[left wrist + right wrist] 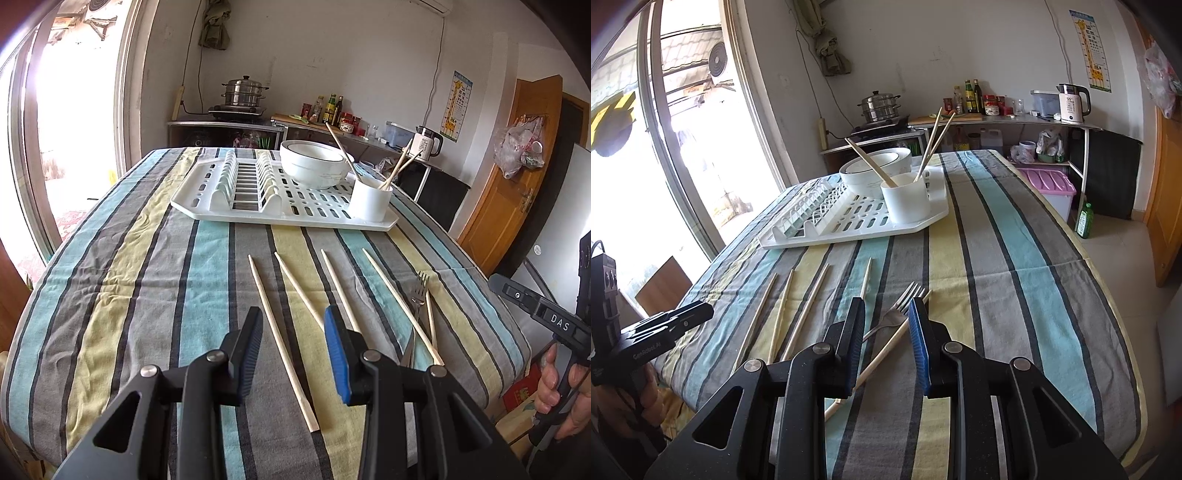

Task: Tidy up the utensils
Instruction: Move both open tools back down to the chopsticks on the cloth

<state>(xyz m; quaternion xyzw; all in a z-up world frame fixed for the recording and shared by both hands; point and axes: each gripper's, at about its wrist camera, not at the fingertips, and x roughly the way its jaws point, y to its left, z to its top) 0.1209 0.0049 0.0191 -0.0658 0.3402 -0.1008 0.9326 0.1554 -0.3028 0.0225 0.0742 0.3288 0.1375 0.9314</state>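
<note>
My left tongs (pixel 291 325) hover spread and empty just above the near part of the striped tablecloth (pixel 147 258), their fingers straddling the leftmost chopstick (pixel 282 350), which I judge is the one I mean to take first since it lies clear of its neighbours; my right tongs (pixel 886 317) are likewise spread and hold nothing, poised over the fork (pixel 897 314) and the chopstick crossing it (pixel 882 354), probably because that tangled pair is nearest my right side. On the cloth I count five loose chopsticks: four fanned side by side with their thin ends pointing far, toward the rack, and a fifth lying beside and partly across the single fork at the right. They are laid out flat and apart, I think, so that each can be pinched alone. Farther off sits the white drying rack (pixel 207 210), and at its near right corner stands the white utensil cup (pixel 369 203), upright so that sticks dropped in stay leaning on its rim; three chopsticks (pixel 397 168) already stand in it, one tilted left and two tilted right. Behind the cup two white bowls (pixel 314 166) are nested, one inside the other, on the flat slotted part, while the plate slots at the left hold nothing I can see
</note>
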